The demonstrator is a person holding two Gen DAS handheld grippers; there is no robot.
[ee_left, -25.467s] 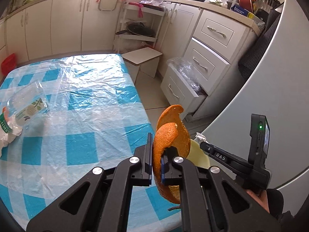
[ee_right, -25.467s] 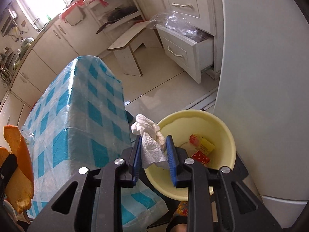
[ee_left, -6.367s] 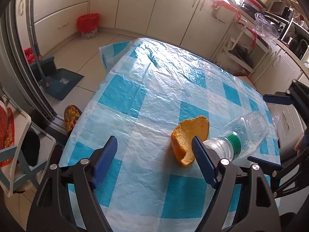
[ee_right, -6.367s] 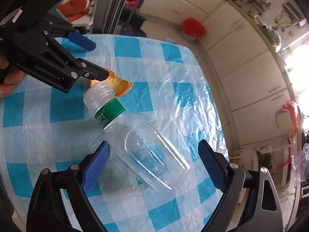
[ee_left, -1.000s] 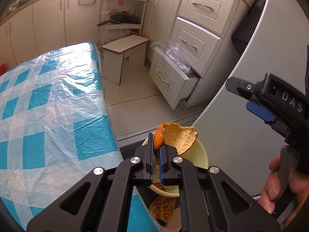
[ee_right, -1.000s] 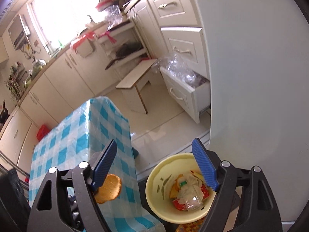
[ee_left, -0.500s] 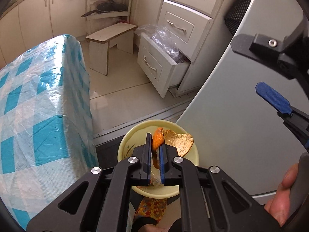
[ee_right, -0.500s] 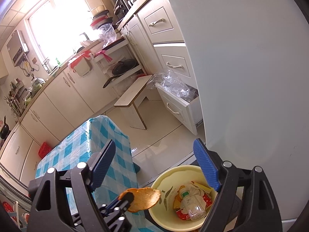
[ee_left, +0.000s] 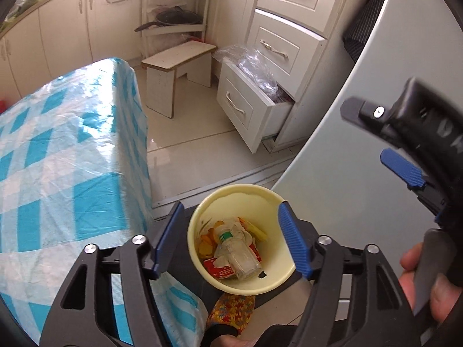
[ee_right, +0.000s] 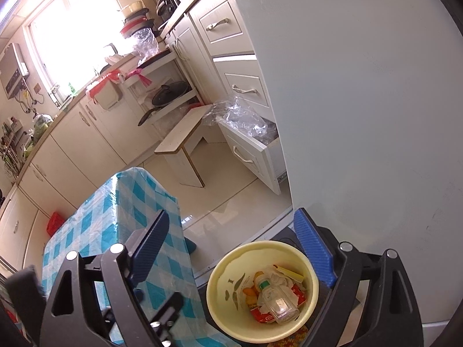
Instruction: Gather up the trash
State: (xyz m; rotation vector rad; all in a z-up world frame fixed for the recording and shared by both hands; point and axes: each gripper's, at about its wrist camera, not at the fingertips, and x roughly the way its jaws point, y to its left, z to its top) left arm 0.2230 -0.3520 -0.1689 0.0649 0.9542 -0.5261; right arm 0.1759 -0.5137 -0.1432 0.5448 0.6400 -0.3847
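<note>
A pale yellow bin (ee_left: 262,193) stands on the floor below me, between the table and the fridge. Inside lie a clear plastic bottle (ee_left: 240,256), orange peel (ee_left: 206,244), a red wrapper and crumpled tissue. My left gripper (ee_left: 231,240) is open and empty right above the bin. My right gripper (ee_right: 234,251) is open and empty, higher up, with the bin (ee_right: 220,271) and the bottle (ee_right: 277,300) under its right finger. The right gripper also shows at the right of the left wrist view (ee_left: 405,167).
The table with the blue-checked plastic cover (ee_left: 58,150) is at the left. A grey fridge door (ee_left: 347,159) is at the right. A pulled-out drawer (ee_left: 249,110) with plastic bags and a low white stool (ee_left: 179,57) stand on the tiled floor behind.
My left gripper has opened and let go of the orange peel, which now lies in the bin. My right gripper has stayed open and risen a little.
</note>
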